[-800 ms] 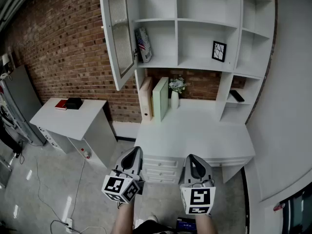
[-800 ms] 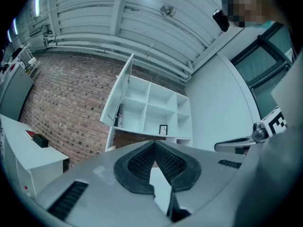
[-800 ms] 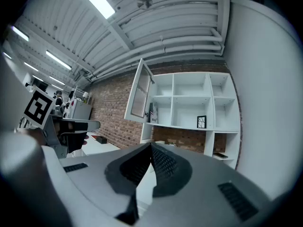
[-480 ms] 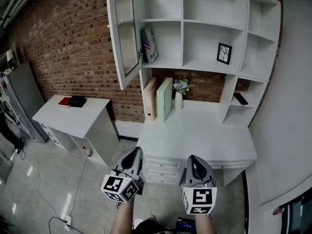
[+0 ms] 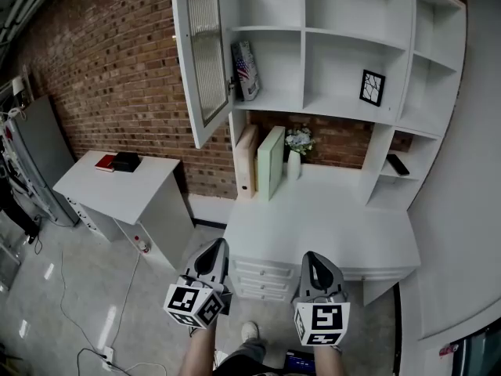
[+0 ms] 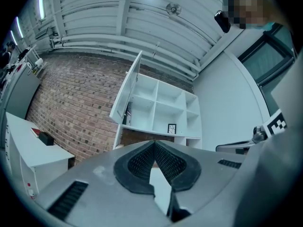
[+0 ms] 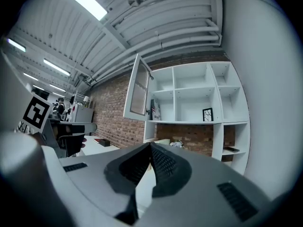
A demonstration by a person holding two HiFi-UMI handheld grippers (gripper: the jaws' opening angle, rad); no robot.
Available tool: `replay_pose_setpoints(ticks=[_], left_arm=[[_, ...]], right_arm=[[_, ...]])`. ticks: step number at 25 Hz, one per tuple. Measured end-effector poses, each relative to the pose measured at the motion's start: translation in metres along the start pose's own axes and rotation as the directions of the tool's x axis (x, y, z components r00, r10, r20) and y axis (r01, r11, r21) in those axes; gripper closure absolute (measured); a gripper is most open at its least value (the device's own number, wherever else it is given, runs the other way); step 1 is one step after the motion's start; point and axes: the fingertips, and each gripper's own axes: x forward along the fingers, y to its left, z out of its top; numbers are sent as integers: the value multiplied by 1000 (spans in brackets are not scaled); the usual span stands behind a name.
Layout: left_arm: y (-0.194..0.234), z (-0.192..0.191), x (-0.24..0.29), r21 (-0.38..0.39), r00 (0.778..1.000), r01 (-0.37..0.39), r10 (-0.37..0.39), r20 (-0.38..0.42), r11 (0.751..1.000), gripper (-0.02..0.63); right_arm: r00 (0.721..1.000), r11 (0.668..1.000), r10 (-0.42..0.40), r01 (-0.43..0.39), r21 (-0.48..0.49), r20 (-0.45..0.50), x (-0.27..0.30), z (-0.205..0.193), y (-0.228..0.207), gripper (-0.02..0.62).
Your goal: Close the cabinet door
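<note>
Red brick wall point(image 5: 109, 77) upper left, plain white wall point(image 5: 462, 210) on the right. Glossy grey floor point(image 5: 70, 304) lower left. White desk point(image 5: 313, 218) w/ drawers center, small white side table point(image 5: 117, 186) left of it. Strip lights point(image 7: 80, 1) on ribbed ceiling point(image 7: 156, 27).

- The cabinet door point(image 5: 202, 53) is a tall white frame with a panel of ribbed glass in its middle.
- It stands open, swung out to the left, away from the white cabinet point(image 5: 304, 61).
- Its hinged edge is on the right, at the upper left compartment of the cabinet; its free edge points outward, in front of the brick wall.
- It hangs upright, and the compartment behind it is uncovered.
- The right gripper view shows it point(image 7: 138, 86) open in the same way.
</note>
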Motion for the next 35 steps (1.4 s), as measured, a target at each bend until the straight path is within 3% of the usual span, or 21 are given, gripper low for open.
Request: replay_pose_setpoints(ticks=[9, 19, 24, 35], left_arm=[[80, -5, 99, -17, 998, -23, 24, 53, 1000, 594], [171, -8, 197, 19, 993, -54, 52, 105, 998, 592], [195, -9, 218, 16, 991, -55, 52, 126, 998, 592], [204, -5, 240, 10, 985, -50, 48, 166, 999, 592]], right_arm=[[1000, 999, 29, -28, -27, 12, 119, 3, -3, 587], [999, 999, 38, -38, -24, -3, 257, -1, -1, 587], [999, 999, 34, -34, -24, -31, 285, -12, 3, 587], [999, 999, 17, -18, -34, -45, 305, -19, -9, 587]])
